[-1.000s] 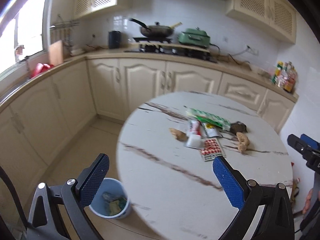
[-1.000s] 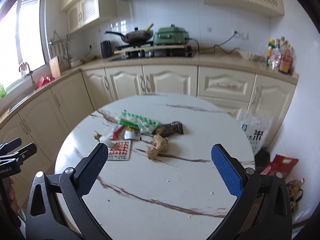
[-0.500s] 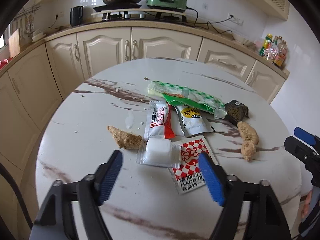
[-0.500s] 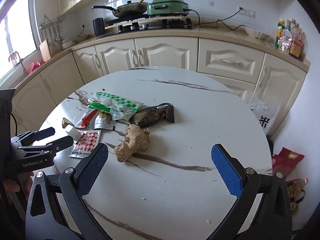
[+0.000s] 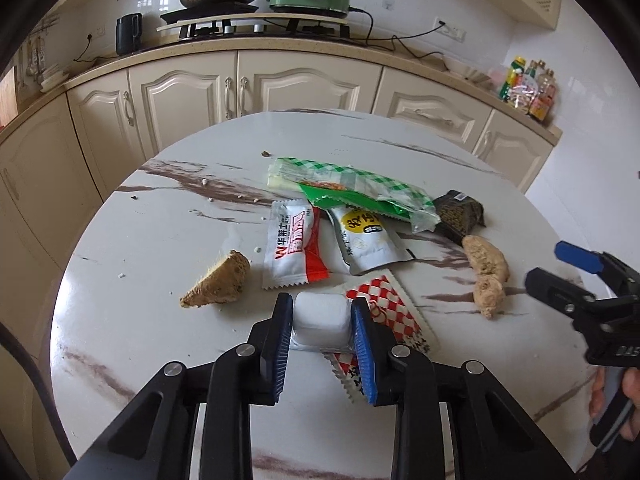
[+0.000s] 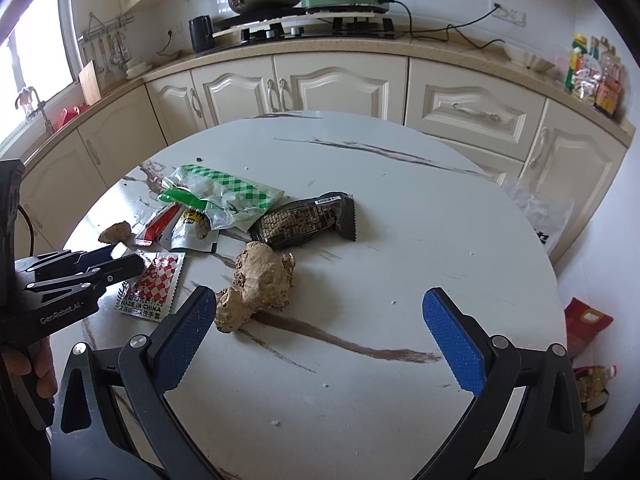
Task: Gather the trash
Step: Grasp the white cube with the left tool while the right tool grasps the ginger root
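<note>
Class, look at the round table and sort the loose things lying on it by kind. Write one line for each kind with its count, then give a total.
Flat snack wrappers and packets: 5 (green checked bag, red-and-white sachet, silver pouch, dark wrapper, red checked packet)
Ginger pieces: 2 (large piece, small wedge)
White blister pack: 1
Total: 8

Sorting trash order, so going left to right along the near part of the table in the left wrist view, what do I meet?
Brown wedge-shaped crust → small white plastic cup → red-and-white checked sachet → knobbly tan ginger root.
</note>
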`<action>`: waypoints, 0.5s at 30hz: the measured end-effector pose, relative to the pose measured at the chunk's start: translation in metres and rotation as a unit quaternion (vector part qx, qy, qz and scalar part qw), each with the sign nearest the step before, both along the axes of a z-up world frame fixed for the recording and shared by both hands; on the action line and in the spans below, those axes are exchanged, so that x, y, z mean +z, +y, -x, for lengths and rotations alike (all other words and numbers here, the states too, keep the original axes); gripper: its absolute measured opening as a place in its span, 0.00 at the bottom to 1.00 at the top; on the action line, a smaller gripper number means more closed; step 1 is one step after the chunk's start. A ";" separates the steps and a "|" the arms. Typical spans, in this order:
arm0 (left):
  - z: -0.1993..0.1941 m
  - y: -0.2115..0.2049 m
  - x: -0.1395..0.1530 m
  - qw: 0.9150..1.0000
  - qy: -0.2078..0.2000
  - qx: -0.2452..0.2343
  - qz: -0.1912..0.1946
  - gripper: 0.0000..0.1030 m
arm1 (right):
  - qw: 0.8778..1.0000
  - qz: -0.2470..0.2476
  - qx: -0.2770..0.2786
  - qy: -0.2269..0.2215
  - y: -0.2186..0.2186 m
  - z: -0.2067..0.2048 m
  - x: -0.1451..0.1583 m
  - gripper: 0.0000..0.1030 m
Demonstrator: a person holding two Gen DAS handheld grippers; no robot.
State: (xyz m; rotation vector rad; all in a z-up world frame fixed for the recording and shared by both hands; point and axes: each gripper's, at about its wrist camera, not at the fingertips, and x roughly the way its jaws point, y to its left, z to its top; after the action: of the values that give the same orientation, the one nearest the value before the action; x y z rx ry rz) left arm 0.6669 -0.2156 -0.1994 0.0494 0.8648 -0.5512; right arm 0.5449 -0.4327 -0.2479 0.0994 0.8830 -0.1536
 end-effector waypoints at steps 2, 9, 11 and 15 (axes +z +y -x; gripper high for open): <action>0.010 0.003 0.003 1.000 0.003 -0.007 0.016 0.25 | 1.000 0.001 0.007 0.008 0.003 -0.004 -0.004 1.00; 0.043 0.013 0.023 0.999 -0.011 -0.013 0.043 0.25 | 0.999 0.008 0.029 0.039 0.017 -0.028 -0.020 1.00; 0.053 0.018 0.030 0.999 -0.016 -0.014 0.046 0.25 | 0.998 -0.001 0.036 0.043 0.019 -0.035 -0.025 1.00; 0.071 0.032 0.043 0.998 -0.024 -0.012 0.055 0.24 | 0.998 -0.005 0.048 0.050 0.023 -0.038 -0.033 0.64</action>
State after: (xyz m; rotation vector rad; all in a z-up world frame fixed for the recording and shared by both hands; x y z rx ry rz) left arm 0.5963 -0.1835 -0.1563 -0.0277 0.7864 -0.6164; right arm 0.5828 -0.4098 -0.2805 0.0584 0.9856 -0.0655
